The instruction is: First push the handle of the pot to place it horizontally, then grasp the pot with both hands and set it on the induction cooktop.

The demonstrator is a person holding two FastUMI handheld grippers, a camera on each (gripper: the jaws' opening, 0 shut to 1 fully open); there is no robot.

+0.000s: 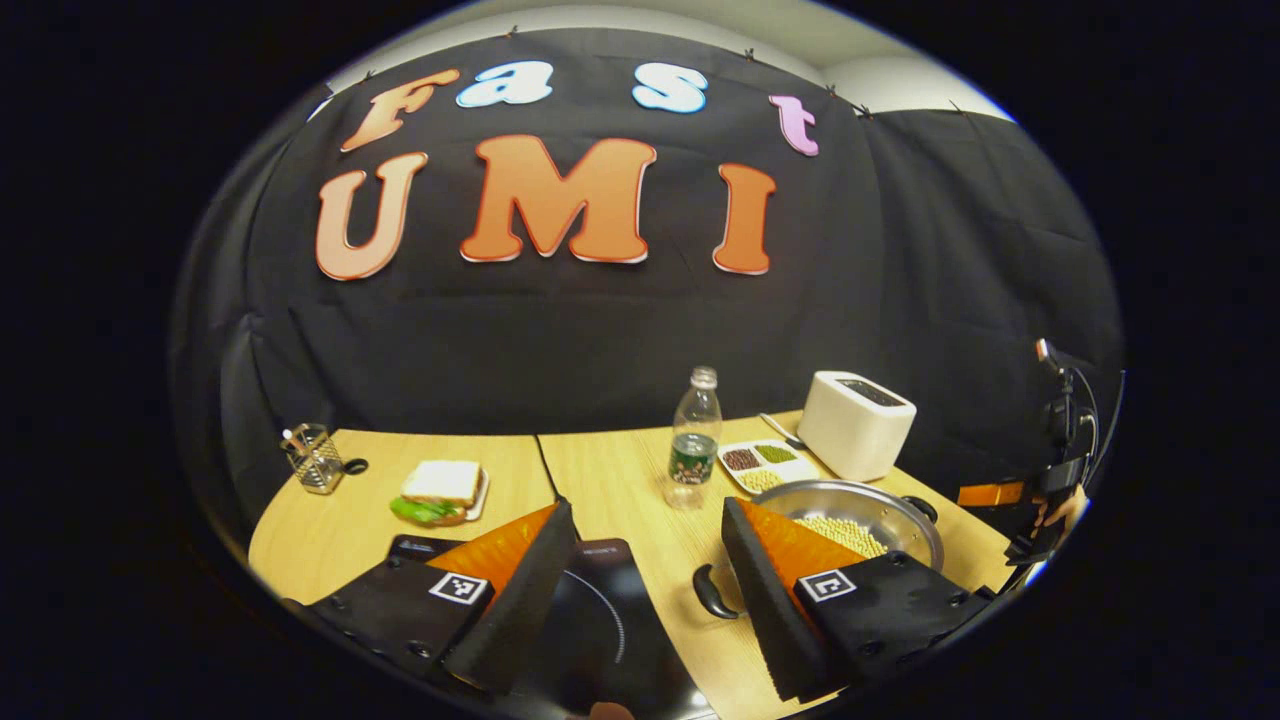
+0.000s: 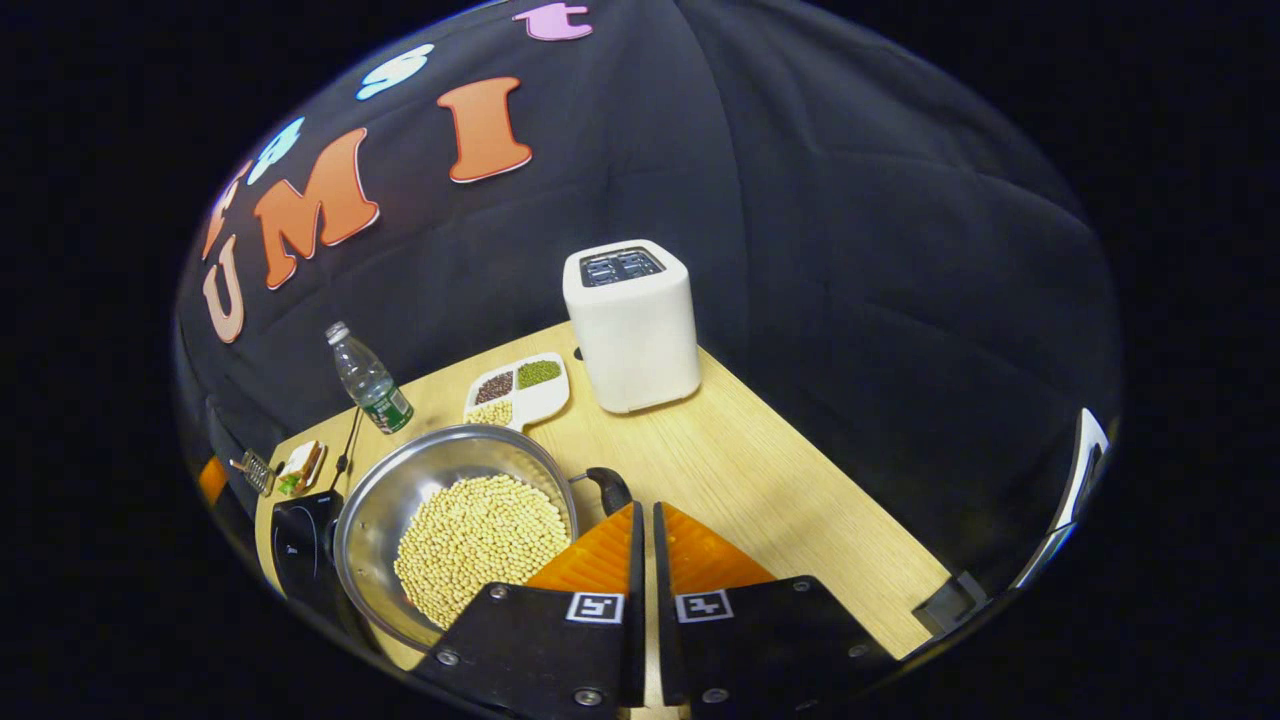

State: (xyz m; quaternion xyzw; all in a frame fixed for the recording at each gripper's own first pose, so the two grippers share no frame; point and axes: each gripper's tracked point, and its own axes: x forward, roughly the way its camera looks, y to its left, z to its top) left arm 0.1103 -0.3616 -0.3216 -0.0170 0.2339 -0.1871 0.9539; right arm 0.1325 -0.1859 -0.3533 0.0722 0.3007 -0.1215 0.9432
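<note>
A steel pot [image 1: 905, 520] full of pale beans [image 2: 480, 545] stands on the wooden table, right of the black induction cooktop [image 1: 600, 625]. One black pot handle [image 1: 714, 592] points toward the cooktop, and the other [image 1: 921, 508] lies on the far side. My left gripper [image 1: 648, 508] is open and hovers low, one finger above the cooktop and the other over the pot's near rim. My right gripper [image 2: 645, 508] is shut with nothing between its fingers. Its tips sit just right of the pot's black handle [image 2: 608, 488], by the pot [image 2: 400, 490]. The cooktop [image 2: 300, 540] shows beyond the pot.
A white toaster [image 2: 632, 325] stands behind the pot near the table's back edge. Beside it lie a divided dish of beans [image 2: 520, 390] and a water bottle [image 1: 694, 440]. A sandwich on a plate [image 1: 440, 490] and a wire holder [image 1: 313, 458] sit at the far left.
</note>
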